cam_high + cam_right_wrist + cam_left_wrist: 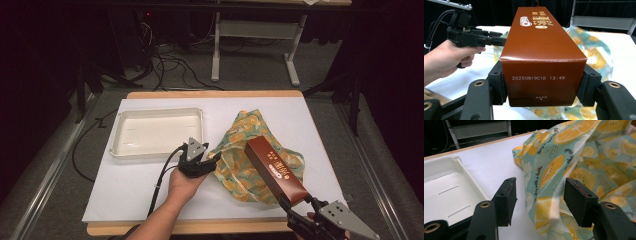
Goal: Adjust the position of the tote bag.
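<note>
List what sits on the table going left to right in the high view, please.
Shallow white plastic tray → left gripper, black, held in a hand → crumpled teal cloth printed with orange slices → long brown cardboard box held above the cloth → right gripper at the box's near end.

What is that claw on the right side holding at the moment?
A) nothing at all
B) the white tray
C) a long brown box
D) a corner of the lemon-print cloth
C: in the right gripper view, the right claw has its two black jaws pressed against both sides of the brown box, held above the lemon-print cloth, while the white tray sits untouched on the table.
</note>
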Available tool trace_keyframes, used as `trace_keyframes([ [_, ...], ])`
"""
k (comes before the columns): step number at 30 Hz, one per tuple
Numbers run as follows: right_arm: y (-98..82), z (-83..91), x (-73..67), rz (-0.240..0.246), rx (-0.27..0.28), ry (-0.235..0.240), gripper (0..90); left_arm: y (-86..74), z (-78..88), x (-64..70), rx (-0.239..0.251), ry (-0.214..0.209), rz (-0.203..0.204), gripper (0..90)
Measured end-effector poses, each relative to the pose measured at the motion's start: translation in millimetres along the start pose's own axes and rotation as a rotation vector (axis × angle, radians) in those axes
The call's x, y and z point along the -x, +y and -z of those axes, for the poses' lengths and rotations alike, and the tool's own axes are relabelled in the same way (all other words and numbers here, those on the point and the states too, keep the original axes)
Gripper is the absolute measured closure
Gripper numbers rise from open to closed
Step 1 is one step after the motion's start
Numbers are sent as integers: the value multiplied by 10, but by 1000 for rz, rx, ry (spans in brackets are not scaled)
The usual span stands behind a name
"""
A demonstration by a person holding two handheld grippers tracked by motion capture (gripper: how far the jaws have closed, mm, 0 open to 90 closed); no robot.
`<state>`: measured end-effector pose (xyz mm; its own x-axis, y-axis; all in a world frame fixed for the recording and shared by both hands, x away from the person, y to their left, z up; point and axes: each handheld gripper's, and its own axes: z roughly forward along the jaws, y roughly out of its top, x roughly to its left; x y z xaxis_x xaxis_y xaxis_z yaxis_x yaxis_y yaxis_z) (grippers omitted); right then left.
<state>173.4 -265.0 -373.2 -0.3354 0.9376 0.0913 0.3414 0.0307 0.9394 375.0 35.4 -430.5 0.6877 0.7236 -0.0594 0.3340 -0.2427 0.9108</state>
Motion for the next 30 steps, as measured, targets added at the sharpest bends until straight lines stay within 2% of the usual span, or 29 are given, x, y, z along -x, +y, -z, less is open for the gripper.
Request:
trace_keyframes([
  [6,58,-60,-22,5,11,14,397,-16,67,1,16,-5,1,423],
  [11,125,-128,-17,12,26,25,396,-41,179,-60,26,2,12,416],
  [16,192,-234,39,27,30,37,396,-72,331,-131,29,39,17,416],
  [19,233,-330,81,38,24,41,396,-102,421,-187,29,48,63,414],
  [20,249,-361,91,41,18,43,396,-109,450,-198,29,56,67,412],
  [25,340,-505,118,67,14,55,396,-149,600,-242,19,105,39,393],
  [30,417,-631,114,79,17,75,395,-215,804,-296,-2,129,26,381],
])
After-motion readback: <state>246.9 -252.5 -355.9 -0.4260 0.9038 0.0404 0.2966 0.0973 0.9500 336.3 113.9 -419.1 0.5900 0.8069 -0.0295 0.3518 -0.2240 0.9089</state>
